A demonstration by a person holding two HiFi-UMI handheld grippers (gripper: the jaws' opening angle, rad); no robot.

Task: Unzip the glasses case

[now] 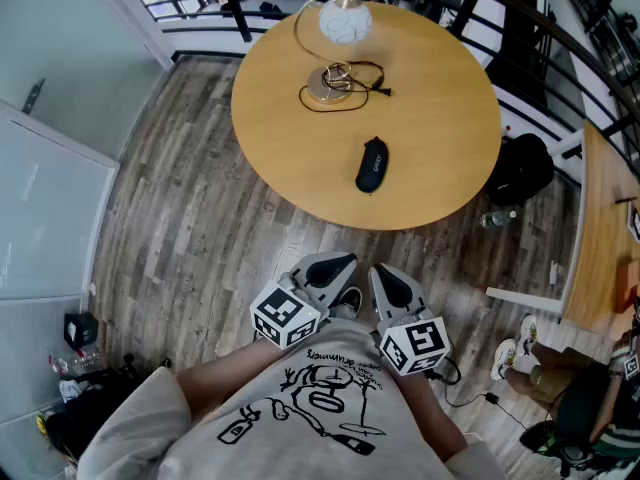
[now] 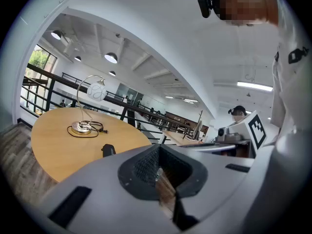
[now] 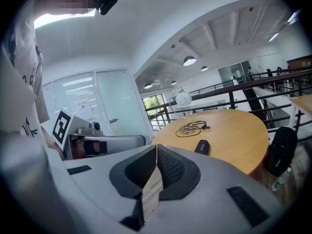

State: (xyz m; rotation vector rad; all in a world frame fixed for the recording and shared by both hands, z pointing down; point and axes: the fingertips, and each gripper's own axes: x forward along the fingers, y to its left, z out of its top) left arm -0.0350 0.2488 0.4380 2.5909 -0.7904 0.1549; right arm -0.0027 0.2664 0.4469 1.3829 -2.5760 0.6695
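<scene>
Head view: glasses case closed on round table — left claw, right claw both together, empty.

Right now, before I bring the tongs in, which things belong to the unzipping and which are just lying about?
For the job:
black glasses case on the round table
left tongs, right tongs, both shut and empty

Lying about:
globe lamp on the same table
black backpack and bottle on the floor
</scene>
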